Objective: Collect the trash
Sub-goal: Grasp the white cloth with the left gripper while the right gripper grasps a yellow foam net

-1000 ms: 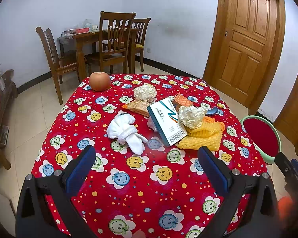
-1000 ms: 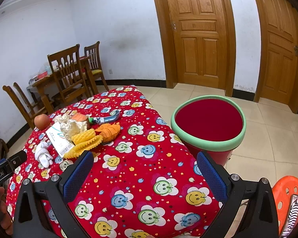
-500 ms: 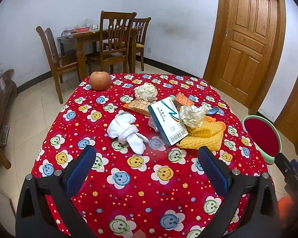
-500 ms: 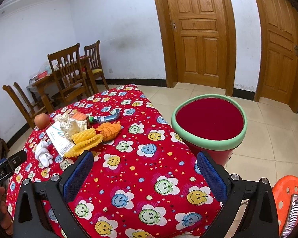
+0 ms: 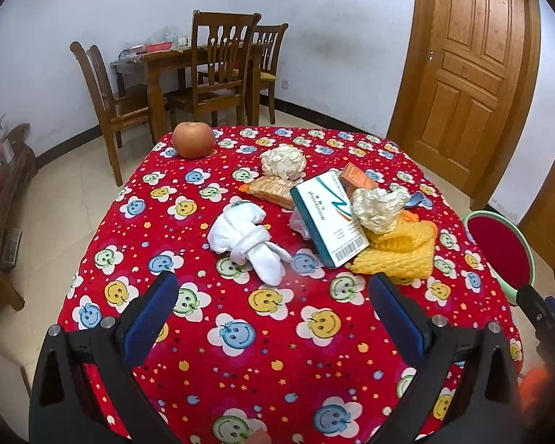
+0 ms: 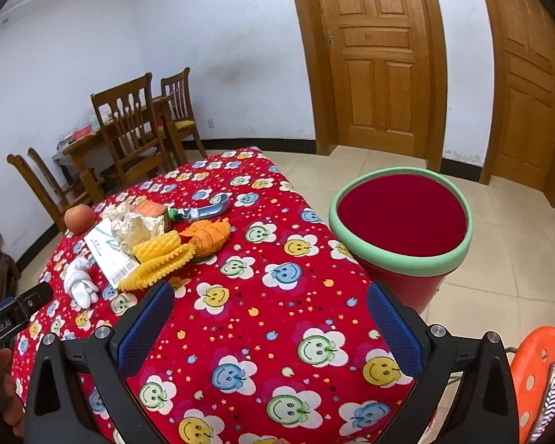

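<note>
A heap of litter lies mid-table on the red smiley cloth: a white-and-teal box (image 5: 327,218), crumpled paper (image 5: 379,209), yellow foam netting (image 5: 399,255), a second paper ball (image 5: 283,161), a snack wrapper (image 5: 270,189) and a small orange box (image 5: 359,177). A rolled white sock (image 5: 246,242) lies nearest my left gripper (image 5: 273,305), which hovers open and empty short of it. A red bin with a green rim (image 6: 401,218) stands on the floor beside the table. My right gripper (image 6: 270,316) is open over the table's near corner, left of the bin.
An apple (image 5: 193,140) sits at the far left of the table (image 5: 240,351). An orange cloth (image 6: 207,236) and a blue-handled tool (image 6: 203,212) lie by the heap. Wooden chairs (image 5: 218,70) and a dining table stand behind. An orange stool (image 6: 540,377) is at the lower right.
Both views have crept slightly nearer the table. Both grippers stay open and nothing on the cloth has moved.
</note>
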### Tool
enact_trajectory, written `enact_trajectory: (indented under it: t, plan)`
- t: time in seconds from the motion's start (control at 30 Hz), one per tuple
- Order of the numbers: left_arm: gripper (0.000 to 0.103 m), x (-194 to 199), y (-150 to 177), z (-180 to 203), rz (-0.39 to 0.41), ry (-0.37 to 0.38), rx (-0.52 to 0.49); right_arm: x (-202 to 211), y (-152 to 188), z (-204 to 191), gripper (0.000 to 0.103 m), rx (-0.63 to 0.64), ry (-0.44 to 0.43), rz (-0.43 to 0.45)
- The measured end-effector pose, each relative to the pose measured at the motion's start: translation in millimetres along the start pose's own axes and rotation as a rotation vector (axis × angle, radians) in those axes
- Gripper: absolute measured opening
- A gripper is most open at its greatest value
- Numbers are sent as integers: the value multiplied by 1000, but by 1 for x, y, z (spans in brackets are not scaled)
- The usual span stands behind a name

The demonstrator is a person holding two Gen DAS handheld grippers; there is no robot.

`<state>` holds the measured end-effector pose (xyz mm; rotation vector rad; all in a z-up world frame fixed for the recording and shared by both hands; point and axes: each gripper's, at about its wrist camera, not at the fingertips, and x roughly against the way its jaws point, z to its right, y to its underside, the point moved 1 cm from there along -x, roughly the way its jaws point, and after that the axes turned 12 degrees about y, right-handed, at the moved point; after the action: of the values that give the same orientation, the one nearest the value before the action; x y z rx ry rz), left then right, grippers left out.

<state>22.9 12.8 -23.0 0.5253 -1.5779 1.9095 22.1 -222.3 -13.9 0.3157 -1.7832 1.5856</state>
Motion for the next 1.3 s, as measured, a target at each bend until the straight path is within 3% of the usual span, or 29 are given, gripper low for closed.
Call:
enact_trajectory:
  t: [0.5, 0.83, 1.1, 1.17, 1.3]
  plan:
    - [101, -49, -18, -49, -86, -65, 73, -52, -19, -35, 103, 51, -103, -84]
    - [101, -87, -21, -51, -154, -59, 69, -78, -18, -74, 103, 138, -162, -168]
    - [88, -104, -18, -57, -193, -31, 82, -97, -15, -88, 102, 134, -178, -225]
    - [83, -108, -17, -58, -203, -1, 92, -101, -13, -89, 97, 129, -175, -249]
    - [72, -108, -16, -56, -196, 20, 88, -108, -8, -88, 71, 109, -215, -300]
